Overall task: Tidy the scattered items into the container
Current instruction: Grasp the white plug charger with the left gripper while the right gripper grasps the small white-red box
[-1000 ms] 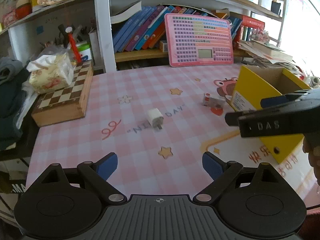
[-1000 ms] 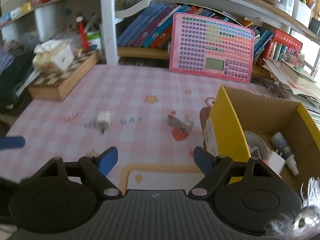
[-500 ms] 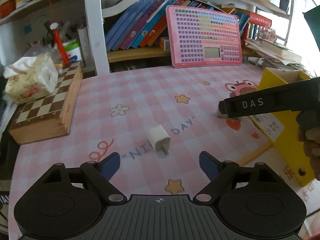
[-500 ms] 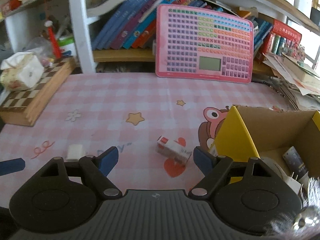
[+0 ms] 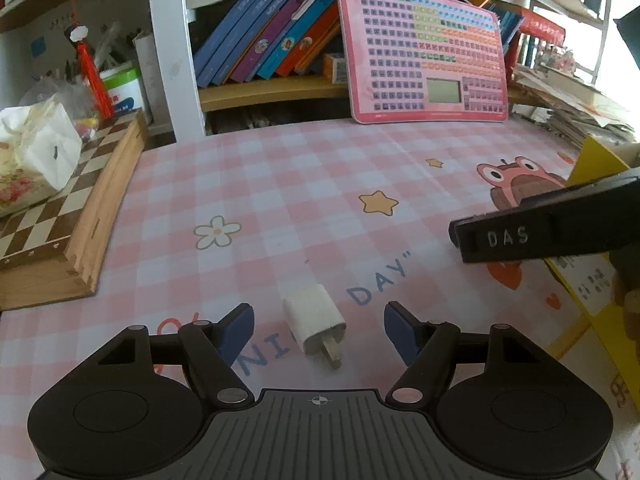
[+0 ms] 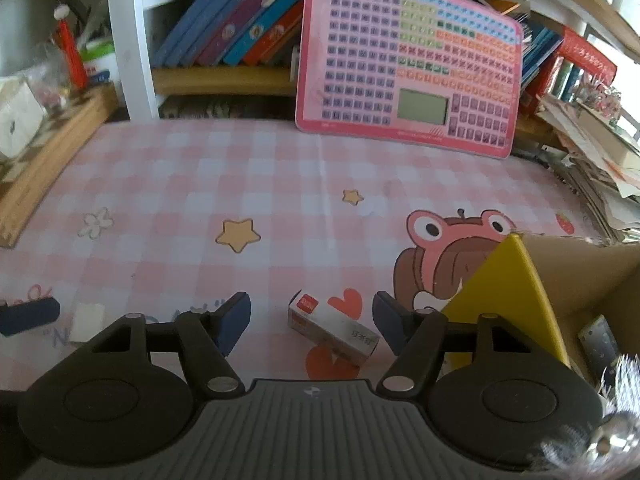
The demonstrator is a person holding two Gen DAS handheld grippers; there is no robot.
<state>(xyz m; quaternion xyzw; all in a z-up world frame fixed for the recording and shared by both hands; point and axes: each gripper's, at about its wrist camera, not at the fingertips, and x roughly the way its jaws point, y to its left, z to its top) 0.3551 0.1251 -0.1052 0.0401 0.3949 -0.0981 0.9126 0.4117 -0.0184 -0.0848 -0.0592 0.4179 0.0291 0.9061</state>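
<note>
A white charger plug lies on the pink checked tablecloth between the blue fingertips of my left gripper. The jaws are closing, with a gap on each side of the plug. In the right wrist view a small white and red box lies between the fingertips of my right gripper, whose jaws are also closing without touching it. The yellow cardboard box stands just right of that gripper, holding several items. The right gripper's finger shows in the left wrist view, and the plug appears at the left of the right wrist view.
A wooden chessboard box with a tissue pack on it lies at the left edge. A pink keyboard toy leans against the bookshelf at the back. Stacked papers sit at the right.
Both grippers have moved forward and down over the table, the left onto the charger plug and the right onto the small box. Both pairs of jaws have narrowed.
</note>
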